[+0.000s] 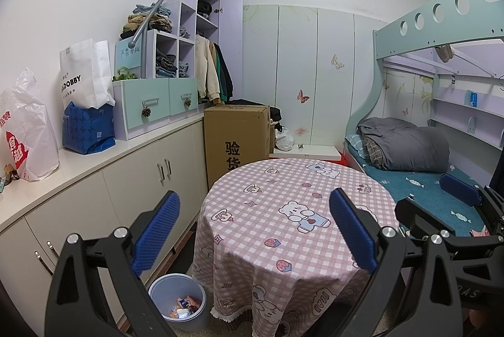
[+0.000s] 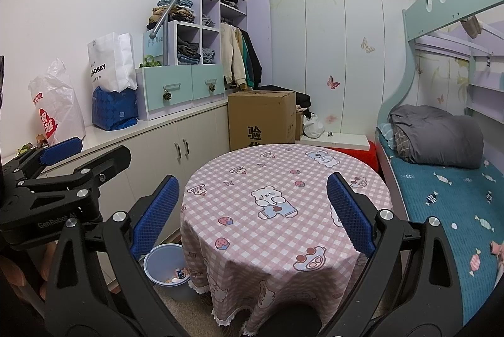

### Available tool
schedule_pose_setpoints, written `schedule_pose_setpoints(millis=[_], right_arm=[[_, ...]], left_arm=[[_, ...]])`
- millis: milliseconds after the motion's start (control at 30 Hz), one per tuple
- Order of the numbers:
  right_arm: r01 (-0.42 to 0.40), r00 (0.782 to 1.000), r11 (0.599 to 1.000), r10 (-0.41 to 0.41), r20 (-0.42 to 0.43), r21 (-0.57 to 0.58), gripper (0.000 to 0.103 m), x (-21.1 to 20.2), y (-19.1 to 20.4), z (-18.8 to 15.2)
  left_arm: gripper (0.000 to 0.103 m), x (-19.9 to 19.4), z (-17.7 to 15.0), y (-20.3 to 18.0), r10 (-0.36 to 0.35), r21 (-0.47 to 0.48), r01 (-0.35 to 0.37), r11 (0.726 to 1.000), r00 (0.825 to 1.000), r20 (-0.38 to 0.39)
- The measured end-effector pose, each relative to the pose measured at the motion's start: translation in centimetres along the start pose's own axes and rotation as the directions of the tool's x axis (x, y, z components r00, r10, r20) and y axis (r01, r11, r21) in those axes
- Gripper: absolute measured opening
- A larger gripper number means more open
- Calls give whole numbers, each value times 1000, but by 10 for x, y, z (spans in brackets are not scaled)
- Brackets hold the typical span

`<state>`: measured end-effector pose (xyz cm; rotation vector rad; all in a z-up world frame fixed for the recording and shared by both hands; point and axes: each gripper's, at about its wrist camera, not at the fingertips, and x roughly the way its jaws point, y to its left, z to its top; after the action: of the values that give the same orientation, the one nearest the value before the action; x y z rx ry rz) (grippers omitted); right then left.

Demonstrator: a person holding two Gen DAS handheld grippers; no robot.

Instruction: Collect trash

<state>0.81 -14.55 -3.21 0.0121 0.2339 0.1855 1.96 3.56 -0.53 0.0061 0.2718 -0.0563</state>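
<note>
Left gripper (image 1: 253,229) spread wide, holding nothing. Below left of the table (image 1: 293,211), on the floor, bin (image 1: 179,302) with trash (image 1: 184,307) inside. Right gripper (image 2: 252,215) likewise spread, empty, above the tablecloth.

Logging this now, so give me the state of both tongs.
Left tongs: open, holding nothing, above the table.
Right tongs: open, holding nothing.

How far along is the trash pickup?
Looks nearly done: scraps already sit in the blue bin beside the round table, whose cloth shows no litter. In hand: nothing; left gripper and right gripper are open. Nothing obvious left, though the floor is mostly hidden.
</note>
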Motion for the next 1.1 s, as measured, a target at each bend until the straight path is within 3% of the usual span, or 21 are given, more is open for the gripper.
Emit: schedule_pose_setpoints(millis=[1100], right_arm=[[-2,1000,1000,2,-8,4,93,1,0,-2]], left_arm=[[94,8,-8,6,7,10,-7,1000,1000,-10]])
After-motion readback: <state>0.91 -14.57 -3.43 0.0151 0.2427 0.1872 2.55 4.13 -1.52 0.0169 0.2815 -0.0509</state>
